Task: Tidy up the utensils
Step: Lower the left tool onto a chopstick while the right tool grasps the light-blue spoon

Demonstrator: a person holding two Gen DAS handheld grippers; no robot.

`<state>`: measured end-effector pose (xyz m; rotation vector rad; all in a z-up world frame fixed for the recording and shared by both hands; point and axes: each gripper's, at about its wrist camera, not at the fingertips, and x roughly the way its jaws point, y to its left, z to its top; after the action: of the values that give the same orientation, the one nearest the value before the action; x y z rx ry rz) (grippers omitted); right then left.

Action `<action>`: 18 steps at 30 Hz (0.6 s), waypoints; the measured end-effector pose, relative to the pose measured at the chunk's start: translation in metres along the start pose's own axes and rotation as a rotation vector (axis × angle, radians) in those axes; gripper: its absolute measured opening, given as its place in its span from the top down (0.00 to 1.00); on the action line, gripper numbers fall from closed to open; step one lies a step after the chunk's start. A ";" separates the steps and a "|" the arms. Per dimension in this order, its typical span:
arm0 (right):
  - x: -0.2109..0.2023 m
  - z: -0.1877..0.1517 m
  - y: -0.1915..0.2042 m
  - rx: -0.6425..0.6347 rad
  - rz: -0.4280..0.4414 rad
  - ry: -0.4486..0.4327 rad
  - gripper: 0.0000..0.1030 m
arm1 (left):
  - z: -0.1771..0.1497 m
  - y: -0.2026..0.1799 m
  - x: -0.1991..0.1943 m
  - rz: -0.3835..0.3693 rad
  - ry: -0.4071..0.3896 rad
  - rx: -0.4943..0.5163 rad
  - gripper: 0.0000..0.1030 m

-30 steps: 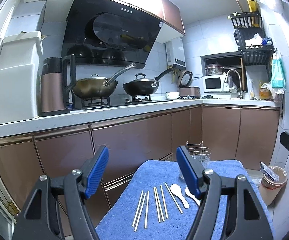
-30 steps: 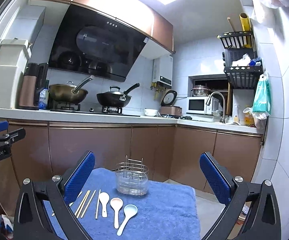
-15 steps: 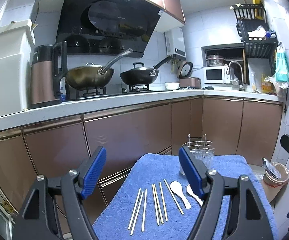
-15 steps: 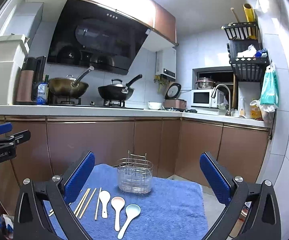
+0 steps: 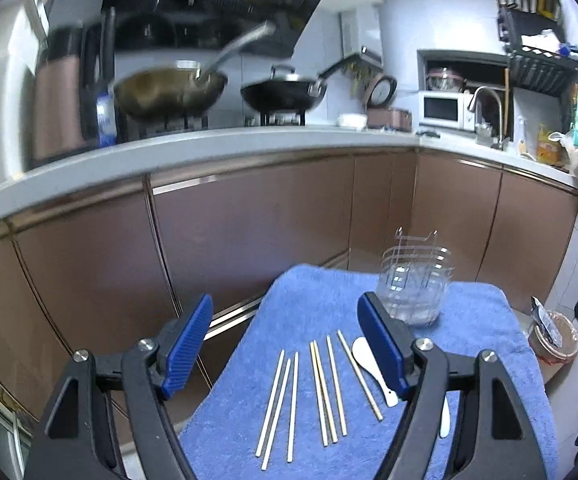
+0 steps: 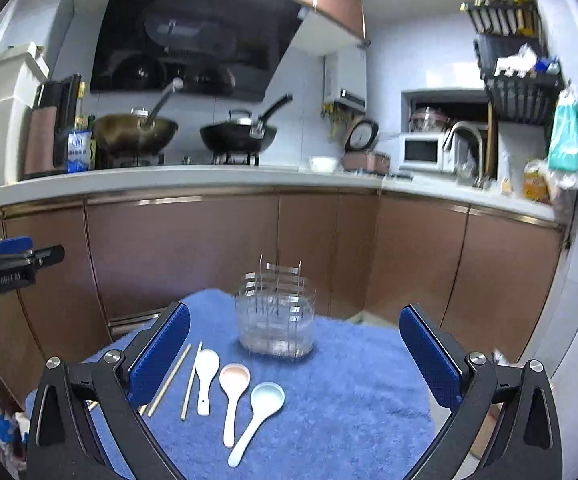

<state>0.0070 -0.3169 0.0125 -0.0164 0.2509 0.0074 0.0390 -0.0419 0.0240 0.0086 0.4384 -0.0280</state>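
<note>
Left gripper (image 5: 287, 346) sits lower and nearer the towel (image 5: 301, 308) than a second ago; the chopsticks (image 5: 313, 388) now lie between and just beyond its fingers, filling more of the view. Fingers spread wide, nothing between the pads, same gap as before. The rack (image 5: 415, 284) stands just past the right finger, partly hidden behind its tip. A white spoon (image 5: 369, 362) lies against the inner side of that finger. Background of the left view is motion-blurred.

Right gripper (image 6: 295, 354) has also dropped slightly and tilted down; the rack (image 6: 276, 316) now sits between the fingers, ahead of the tips, higher in frame than before. Fingers spread wide, holding nothing, unchanged. Three spoons lie between the fingers, nearer the left one: white (image 6: 205, 372), pink-bowled (image 6: 233, 384), pale blue (image 6: 263, 408). Two chopsticks (image 6: 181, 376) lie just inside the left finger. All utensils rest on the towel, none in the rack, layout unchanged.
</note>
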 end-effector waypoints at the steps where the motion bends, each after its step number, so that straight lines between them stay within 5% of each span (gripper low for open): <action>1: 0.008 -0.004 -0.003 0.009 0.011 0.024 0.00 | 0.000 0.005 0.007 -0.010 0.023 -0.010 0.29; 7: 0.055 -0.031 -0.025 0.069 0.060 0.170 0.02 | -0.006 0.031 0.055 -0.084 0.195 -0.069 0.30; 15: 0.120 -0.062 -0.042 0.124 0.166 0.357 0.28 | -0.028 0.030 0.127 -0.210 0.424 -0.084 0.34; 18: 0.142 -0.073 -0.046 0.139 0.215 0.422 0.40 | -0.037 0.024 0.154 -0.244 0.502 -0.073 0.48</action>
<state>0.1271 -0.3632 -0.0930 0.1486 0.6736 0.2022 0.1629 -0.0216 -0.0748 -0.1118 0.9407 -0.2545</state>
